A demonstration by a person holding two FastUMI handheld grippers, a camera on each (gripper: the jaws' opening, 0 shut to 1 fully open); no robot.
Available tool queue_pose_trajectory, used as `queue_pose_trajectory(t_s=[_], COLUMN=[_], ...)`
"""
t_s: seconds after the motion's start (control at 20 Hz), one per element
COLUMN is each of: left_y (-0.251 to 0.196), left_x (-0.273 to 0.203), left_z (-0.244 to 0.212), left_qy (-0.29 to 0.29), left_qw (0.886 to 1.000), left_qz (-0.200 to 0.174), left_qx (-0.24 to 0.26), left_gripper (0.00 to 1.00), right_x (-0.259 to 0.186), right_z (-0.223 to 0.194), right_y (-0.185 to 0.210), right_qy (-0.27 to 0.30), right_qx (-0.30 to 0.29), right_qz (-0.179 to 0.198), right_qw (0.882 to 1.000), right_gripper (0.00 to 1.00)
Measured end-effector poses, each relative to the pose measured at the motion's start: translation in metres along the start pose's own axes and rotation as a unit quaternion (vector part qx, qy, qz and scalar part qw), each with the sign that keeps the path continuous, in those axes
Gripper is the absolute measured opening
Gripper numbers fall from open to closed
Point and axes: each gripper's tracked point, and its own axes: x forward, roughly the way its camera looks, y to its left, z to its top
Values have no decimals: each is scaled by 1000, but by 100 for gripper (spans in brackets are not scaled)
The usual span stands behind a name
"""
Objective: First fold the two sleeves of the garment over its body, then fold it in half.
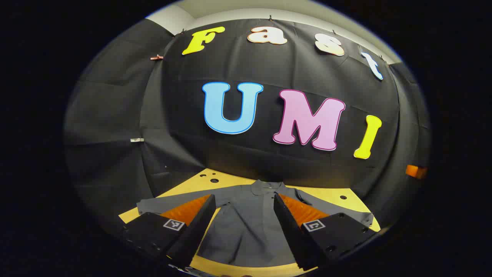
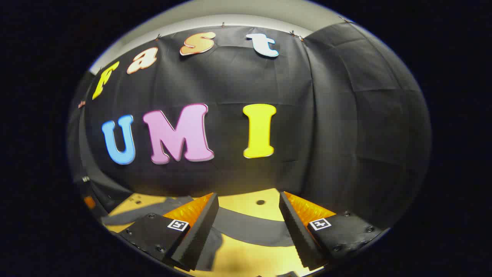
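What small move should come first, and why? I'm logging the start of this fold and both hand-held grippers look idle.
Probably lower the right hand-held gripper onto the sleeve stretched across the table between its open fingers and pinch it. The garment lies flat with both sleeves spread, nothing folded yet, and the left hand-held gripper hangs open over the body.

A yellow tabletop (image 1: 230,180) with several small dark holes (image 1: 214,180) lies below the black cloth wall (image 1: 184,115) in the left gripper view. Small clips (image 1: 156,57) pin the cloth along its top edge, with a pale wall (image 1: 230,5) above it. An orange object (image 1: 416,171) sits at the far right, too blurred to identify.
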Motion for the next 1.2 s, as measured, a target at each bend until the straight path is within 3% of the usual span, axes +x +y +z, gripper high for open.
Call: queue_pose_trajectory(t_s=[0.15,0.3,0.4,0.45,0.55,0.65,0.75,0.85,0.9,1.0,1.05,1.2], left_y=[9,12,12,13,5,-5,-12,-19,-20,-18,-16,-6], left_x=[2,3,3,4,5,10,15,18,19,19,18,13], left_z=[2,-3,-3,-3,-5,-8,-8,-7,-5,-1,-5,-2], left_qy=[-6,2,2,1,4,12,17,19,16,9,12,12], left_qw=[1000,1000,1000,1000,999,997,996,995,995,994,994,994], left_qz=[-8,-18,-24,-27,-47,-70,-88,-100,-103,-106,-108,-112], left_qx=[2,-14,-14,-12,-11,-2,2,2,2,2,2,3], left_gripper=[95,96,96,96,95,96,95,96,96,96,96,96], right_x=[11,2,-7,-10,-20,-39,-77,-126,-140,-143,-135,-93], right_z=[-20,-43,-44,-36,0,42,86,118,123,111,95,36], right_y=[38,88,86,64,-22,-121,-207,-254,-250,-194,-157,-27], right_qy=[7,26,33,27,-10,-35,-52,-55,-57,-71,-73,-54], right_qx=[6,-9,-47,-64,-122,-180,-255,-293,-299,-292,-282,-182], right_qz=[11,54,62,44,-33,-119,-202,-262,-270,-238,-217,-113], right_qw=[1000,998,996,997,992,976,944,918,914,923,932,975], right_gripper=[98,98,98,98,98,97,98,98,98,98,98,94])
